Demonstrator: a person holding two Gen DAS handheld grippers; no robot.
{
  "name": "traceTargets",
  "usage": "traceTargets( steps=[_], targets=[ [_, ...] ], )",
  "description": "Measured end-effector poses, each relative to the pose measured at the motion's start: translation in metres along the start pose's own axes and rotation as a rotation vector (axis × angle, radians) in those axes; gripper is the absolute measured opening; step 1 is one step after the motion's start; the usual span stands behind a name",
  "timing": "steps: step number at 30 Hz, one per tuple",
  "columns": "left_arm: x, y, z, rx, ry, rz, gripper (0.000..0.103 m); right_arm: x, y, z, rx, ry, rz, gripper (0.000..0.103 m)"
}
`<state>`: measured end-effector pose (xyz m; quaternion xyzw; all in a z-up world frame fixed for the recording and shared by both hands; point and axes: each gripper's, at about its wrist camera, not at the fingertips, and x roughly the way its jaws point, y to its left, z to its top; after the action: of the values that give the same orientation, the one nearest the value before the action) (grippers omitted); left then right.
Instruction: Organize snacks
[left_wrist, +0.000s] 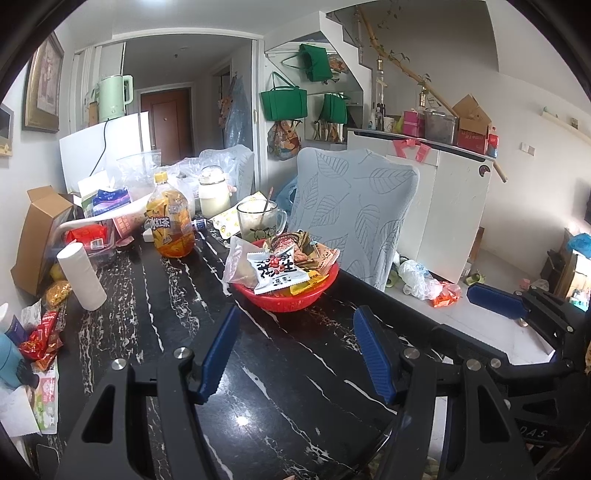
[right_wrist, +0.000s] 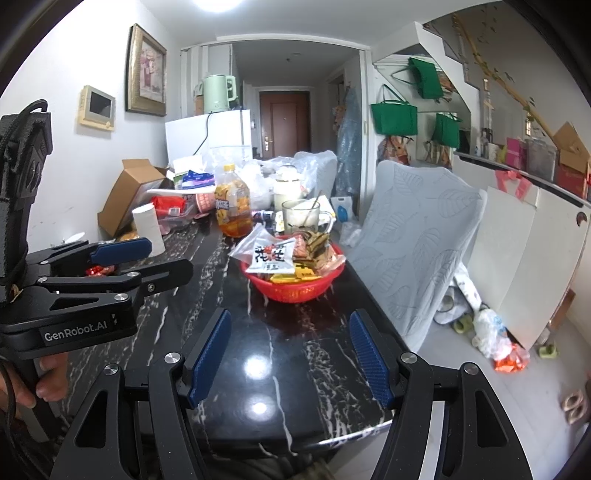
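Black marble table (left_wrist: 280, 387) with red snack basket (left_wrist: 291, 299), tea bottle (left_wrist: 170, 221), paper roll (left_wrist: 81, 277).

Snack packets (left_wrist: 282, 271) in basket (left_wrist: 325, 286) on table (left_wrist: 280, 373), mug (left_wrist: 260, 219) behind, bottle (left_wrist: 170, 221) left.

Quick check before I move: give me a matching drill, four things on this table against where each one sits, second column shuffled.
Things:
1. red plastic basket
2. white peanut packet
3. yellow-capped iced tea bottle
4. white paper roll

Places:
A. upright, behind the basket toward the left
B. near the table's chair-side edge, heaped with snacks
C. standing by the wall-side clutter, near a brown cardboard box
D. on top of the heap, facing the cameras

Pairs: 1-B, 2-D, 3-A, 4-C
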<state>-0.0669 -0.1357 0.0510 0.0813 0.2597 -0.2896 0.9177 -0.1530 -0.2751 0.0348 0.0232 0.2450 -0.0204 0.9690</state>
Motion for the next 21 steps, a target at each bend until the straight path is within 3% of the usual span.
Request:
traceTargets(
  steps=[18,21],
  targets=[
    [-0.0070,-0.0012,0.0004,0.021,0.006,0.027,0.064,-0.0055,0.0006,0.0026,-0.014,-0.018,0.001,0.067],
    [-0.0076,-0.0024,-0.0002,0.023,0.005,0.026,0.070,-0.0055,0.0006,0.0027,-0.013,-0.018,0.001,0.067]
  ],
)
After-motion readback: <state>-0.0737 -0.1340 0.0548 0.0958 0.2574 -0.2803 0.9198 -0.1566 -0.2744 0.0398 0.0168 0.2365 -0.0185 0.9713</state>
